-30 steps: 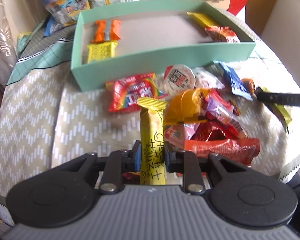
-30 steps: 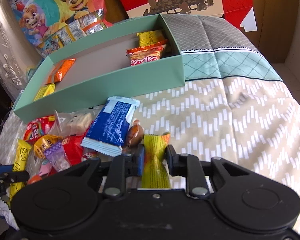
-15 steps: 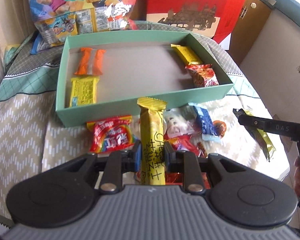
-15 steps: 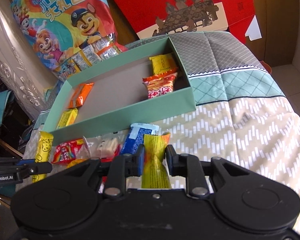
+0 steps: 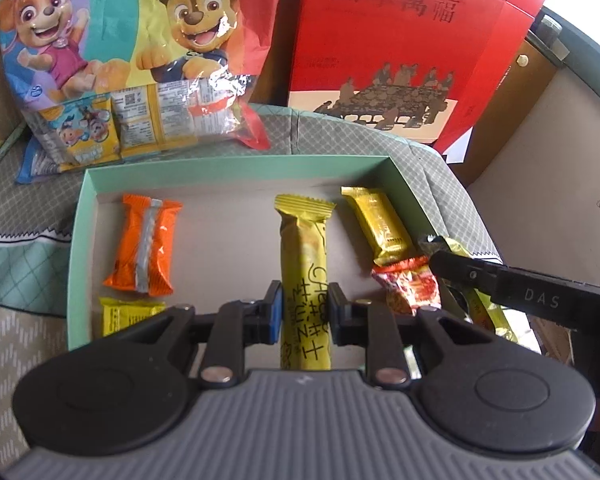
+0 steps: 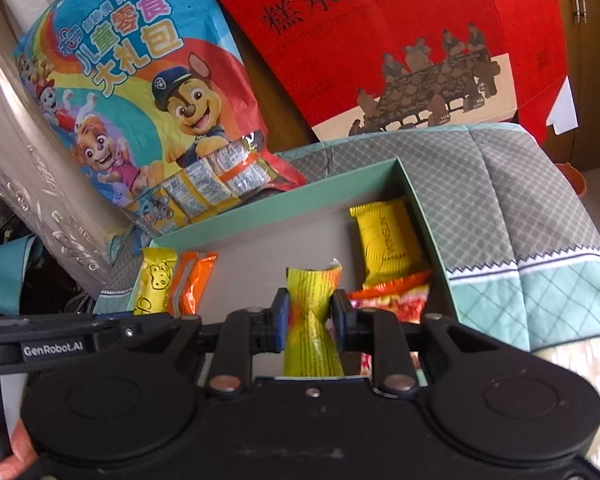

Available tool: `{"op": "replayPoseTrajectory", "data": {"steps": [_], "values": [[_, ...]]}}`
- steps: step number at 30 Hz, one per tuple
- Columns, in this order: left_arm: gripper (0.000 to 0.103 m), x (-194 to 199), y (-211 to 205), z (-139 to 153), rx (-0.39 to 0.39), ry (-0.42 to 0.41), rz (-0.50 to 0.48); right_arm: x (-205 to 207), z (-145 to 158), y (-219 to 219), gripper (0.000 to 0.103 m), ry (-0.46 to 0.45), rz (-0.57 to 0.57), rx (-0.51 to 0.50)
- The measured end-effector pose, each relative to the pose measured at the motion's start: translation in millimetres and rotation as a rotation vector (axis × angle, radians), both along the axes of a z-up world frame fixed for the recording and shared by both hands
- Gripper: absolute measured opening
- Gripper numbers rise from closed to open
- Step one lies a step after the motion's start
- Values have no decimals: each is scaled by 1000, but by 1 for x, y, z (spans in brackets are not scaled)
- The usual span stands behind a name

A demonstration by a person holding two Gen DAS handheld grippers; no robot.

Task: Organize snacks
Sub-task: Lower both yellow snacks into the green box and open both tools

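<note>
With the left gripper [image 5: 303, 307] clamped on the long yellow bar [image 5: 305, 276] and the right gripper [image 6: 310, 318] pinching a yellow packet [image 6: 313, 320] above the green box [image 5: 236, 166], we should lower both onto bare floor mid-box, clear of the right-wall snacks.

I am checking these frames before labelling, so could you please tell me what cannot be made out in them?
- Left wrist view: lower end of the long yellow snack bar runs behind the left tool.
- Left wrist view: small yellow packet in the mint-green cardboard box is partly covered by that tool's body.
- Right wrist view: crinkled yellow wrapper in the right tool has unreadable print.
</note>
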State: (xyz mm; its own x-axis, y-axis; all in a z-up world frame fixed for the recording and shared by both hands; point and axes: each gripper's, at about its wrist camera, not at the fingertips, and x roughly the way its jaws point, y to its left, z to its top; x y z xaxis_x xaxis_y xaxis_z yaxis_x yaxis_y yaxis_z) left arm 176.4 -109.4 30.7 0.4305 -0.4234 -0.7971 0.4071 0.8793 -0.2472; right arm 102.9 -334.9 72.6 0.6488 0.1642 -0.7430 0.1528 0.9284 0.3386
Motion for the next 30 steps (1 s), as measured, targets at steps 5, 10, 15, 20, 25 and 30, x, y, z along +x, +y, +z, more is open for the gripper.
{"op": "replayPoseTrajectory", "data": {"steps": [5,10,15,20,25,30], "values": [[22,43,-4,-24,55,10,25,50,-19,-7,22,25,-3,-2],[22,85,6,-49,120,26,54,90,-49,-14,22,60,-12,-4],[22,114,15,-68,159,33,88,118,-74,-15,22,81,-7,-23],[49,122,16,-72,201,-2,126,132,-79,-10,45,59,11,-57],[83,109,17,-61,205,-59,129,121,-63,-5,99,15,21,-80],[99,88,23,-54,181,-43,141,105,-54,-2,103,35,43,-73]]}}
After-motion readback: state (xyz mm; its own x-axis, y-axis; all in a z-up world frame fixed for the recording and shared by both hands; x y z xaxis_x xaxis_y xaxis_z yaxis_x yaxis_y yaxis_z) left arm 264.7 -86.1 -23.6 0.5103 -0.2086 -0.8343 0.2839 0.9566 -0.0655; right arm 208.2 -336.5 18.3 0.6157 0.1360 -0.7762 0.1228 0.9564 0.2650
